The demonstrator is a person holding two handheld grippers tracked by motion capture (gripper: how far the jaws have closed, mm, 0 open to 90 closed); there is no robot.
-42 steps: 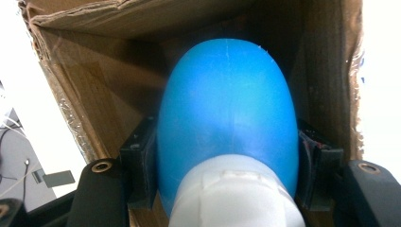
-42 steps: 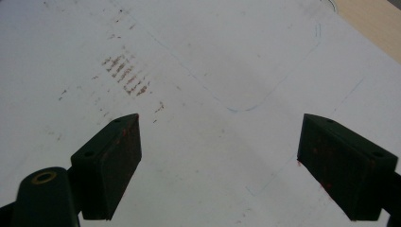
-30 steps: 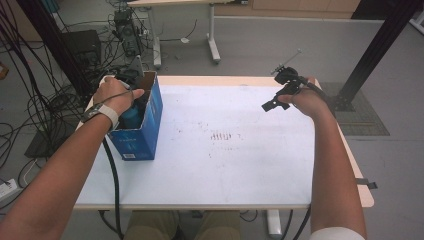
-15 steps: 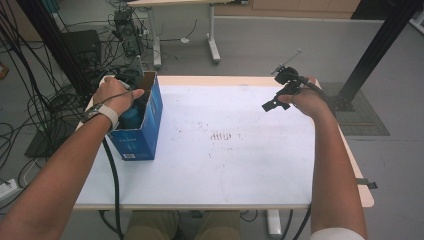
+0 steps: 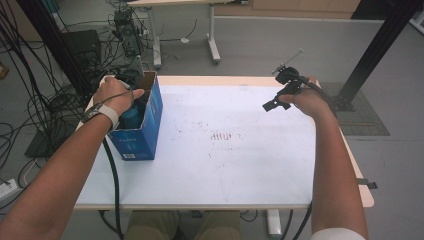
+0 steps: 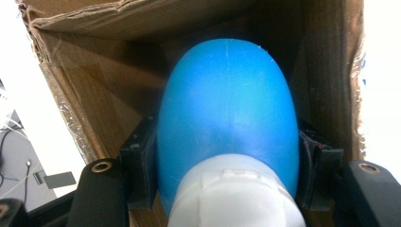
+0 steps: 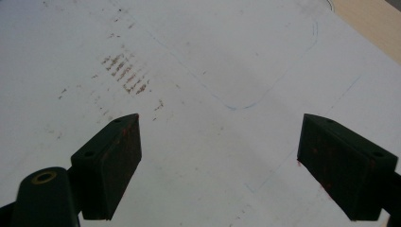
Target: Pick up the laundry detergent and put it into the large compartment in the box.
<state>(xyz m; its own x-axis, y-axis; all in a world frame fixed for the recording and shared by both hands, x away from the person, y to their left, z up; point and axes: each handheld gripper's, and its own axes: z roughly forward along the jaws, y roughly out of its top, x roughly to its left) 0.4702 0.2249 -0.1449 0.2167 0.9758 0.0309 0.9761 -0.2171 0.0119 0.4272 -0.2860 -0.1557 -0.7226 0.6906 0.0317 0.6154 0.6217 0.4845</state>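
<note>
A blue bottle [image 6: 227, 104] with a white cap [image 6: 236, 196] sits inside an open cardboard box, blue on the outside [image 5: 136, 137], at the table's left edge. My left gripper [image 6: 227, 163] reaches down into the box and is shut on the bottle, with a black pad pressed on each side of it. In the high view the bottle [image 5: 131, 116] shows under the left hand. My right gripper [image 5: 278, 99] hovers over the far right of the white table [image 5: 225, 170]. Its jaws stand wide apart [image 7: 220, 161] with nothing between them.
A patch of brown marks [image 5: 223, 136] stains the middle of the table. Thick cables [image 5: 30, 115] hang and lie on the floor at the left. A black post [image 5: 372, 55] rises at the far right. Another table's legs [image 5: 212, 35] stand behind.
</note>
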